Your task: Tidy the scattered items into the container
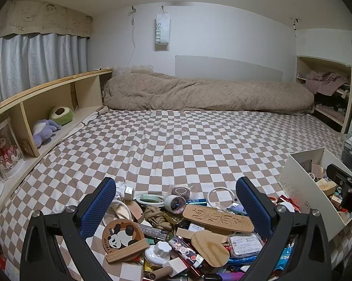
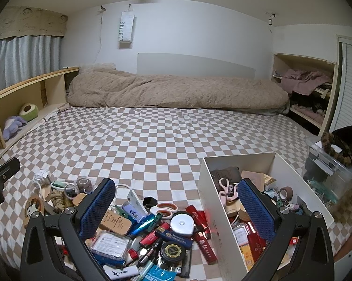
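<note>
Blue, dimpled pads line both claws, spread wide: left gripper (image 1: 176, 207) empty above a carved oblong wooden plaque (image 1: 219, 217); right gripper (image 2: 176, 207) empty, straddling the white rectangular box's wall (image 2: 213, 210).

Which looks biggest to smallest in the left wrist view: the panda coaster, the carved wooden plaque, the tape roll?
1. Carved wooden plaque
2. Panda coaster, though it lies nearer the camera, so this is unsure
3. Tape roll

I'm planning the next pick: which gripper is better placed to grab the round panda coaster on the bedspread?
Left. The open left gripper hangs right over the panda coaster; the right gripper, also open, straddles the white box wall, with the coaster far to its left.
</note>
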Demonstrator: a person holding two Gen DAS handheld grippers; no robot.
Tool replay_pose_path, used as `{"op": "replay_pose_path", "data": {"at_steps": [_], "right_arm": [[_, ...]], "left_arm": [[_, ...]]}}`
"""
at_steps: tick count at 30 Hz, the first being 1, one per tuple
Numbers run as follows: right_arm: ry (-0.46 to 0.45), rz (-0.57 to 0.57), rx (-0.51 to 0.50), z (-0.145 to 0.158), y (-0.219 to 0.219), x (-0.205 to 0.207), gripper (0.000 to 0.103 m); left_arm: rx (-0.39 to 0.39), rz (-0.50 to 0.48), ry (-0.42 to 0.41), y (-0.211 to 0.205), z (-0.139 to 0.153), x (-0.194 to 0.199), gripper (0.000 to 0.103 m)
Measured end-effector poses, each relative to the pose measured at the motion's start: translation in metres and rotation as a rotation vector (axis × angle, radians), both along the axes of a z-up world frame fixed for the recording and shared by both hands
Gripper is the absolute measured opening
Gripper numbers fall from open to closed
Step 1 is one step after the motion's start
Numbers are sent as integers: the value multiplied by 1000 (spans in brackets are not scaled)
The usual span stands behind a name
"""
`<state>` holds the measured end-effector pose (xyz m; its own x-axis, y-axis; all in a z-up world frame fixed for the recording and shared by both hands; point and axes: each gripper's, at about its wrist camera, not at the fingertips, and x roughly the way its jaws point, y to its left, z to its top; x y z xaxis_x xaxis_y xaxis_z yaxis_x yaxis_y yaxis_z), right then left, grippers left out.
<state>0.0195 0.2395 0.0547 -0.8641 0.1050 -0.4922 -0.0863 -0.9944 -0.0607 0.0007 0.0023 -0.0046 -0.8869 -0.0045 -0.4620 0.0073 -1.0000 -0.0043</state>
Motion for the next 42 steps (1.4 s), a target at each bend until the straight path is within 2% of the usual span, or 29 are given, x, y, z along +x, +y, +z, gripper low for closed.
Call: {"op": "replay_pose_path", "data": {"at_steps": [22, 31, 42], "right_arm": [[2, 1, 2, -1, 0, 0, 103], [32, -18, -45, 0, 10, 2, 103], [21, -41, -63, -2, 20, 0, 103]], "left_arm": [[-2, 4, -7, 0, -2, -1, 103], [37, 9, 9, -7, 0, -1, 103], [20, 46, 6, -18, 0, -2, 103]]}}
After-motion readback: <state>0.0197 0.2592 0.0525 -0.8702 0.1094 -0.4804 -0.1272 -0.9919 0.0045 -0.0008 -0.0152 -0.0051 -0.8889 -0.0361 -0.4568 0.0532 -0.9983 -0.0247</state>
